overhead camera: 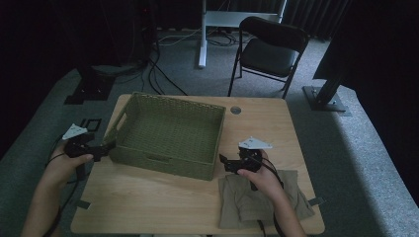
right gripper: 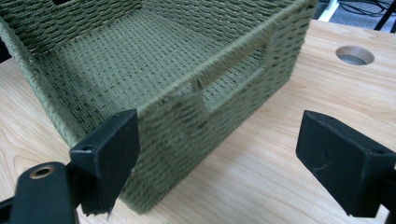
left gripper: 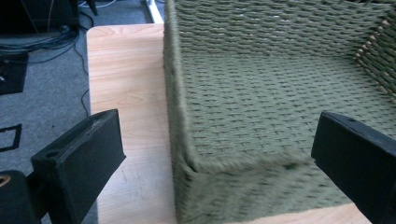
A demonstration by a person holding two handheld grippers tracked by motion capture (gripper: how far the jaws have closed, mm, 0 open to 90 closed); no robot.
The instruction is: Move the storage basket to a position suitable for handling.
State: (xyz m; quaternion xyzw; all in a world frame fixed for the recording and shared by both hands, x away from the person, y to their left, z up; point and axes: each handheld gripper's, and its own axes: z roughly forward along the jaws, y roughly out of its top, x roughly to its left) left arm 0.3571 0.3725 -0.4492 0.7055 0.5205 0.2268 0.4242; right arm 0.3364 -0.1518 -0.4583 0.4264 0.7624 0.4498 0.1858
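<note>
A rectangular green woven basket (overhead camera: pixel 168 133) is being approached at nine and three o'clock by the left gripper (overhead camera: pixel 106 146) and right gripper (overhead camera: pixel 223 161), fingers spread open; closing on its walls seems next.

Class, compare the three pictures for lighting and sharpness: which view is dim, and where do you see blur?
High view: dim overall, dark surroundings, the basket and table muted but legible. Left gripper view: brighter, the basket's near corner is smeared and soft, the far weave crisper. Right gripper view: evenly lit, the near rim of the basket blurs close to the left jaw, the table hole sharp.
</note>
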